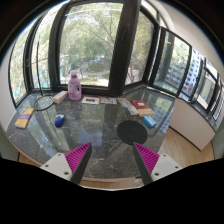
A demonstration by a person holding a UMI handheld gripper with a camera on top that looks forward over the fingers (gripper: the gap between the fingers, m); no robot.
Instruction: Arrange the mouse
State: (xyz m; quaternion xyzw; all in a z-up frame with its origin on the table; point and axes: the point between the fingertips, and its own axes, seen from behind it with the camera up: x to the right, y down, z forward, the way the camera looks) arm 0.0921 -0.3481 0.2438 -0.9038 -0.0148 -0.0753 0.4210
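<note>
1. The gripper [112, 160] shows only as two fingers at the bottom centre of the frame. Their magenta pads [78, 157] stand well apart with nothing between them.
2. The fingers hang over the near edge of a glass table [100, 140], clear of everything on it. The table's near corners are cut off at lower left and lower right.
3. The mouse [59, 120] is hard to make out. It is probably the small dark blue lump left of centre, well beyond the left finger, but its shape is too small to be sure of.
4. A dark disc [131, 131] lies just ahead of the right finger. I cannot tell whether it rests on the glass or sits under it.
5. A light blue item [149, 121] is just right of the disc, and a tan box [138, 103] lies beyond that.
6. A pink bottle [74, 86] stands upright at the table's far side, upper left of centre. A thin wire loop [42, 101] lies to its left and a flat white thing [92, 99] to its right.
7. A yellow and blue pack [24, 120] sits at the far left edge, squeezed by the lens.
8. No label, brand or writing can be read on anything.
9. Windows [95, 40] fill the top of the frame, with trees outside.
</note>
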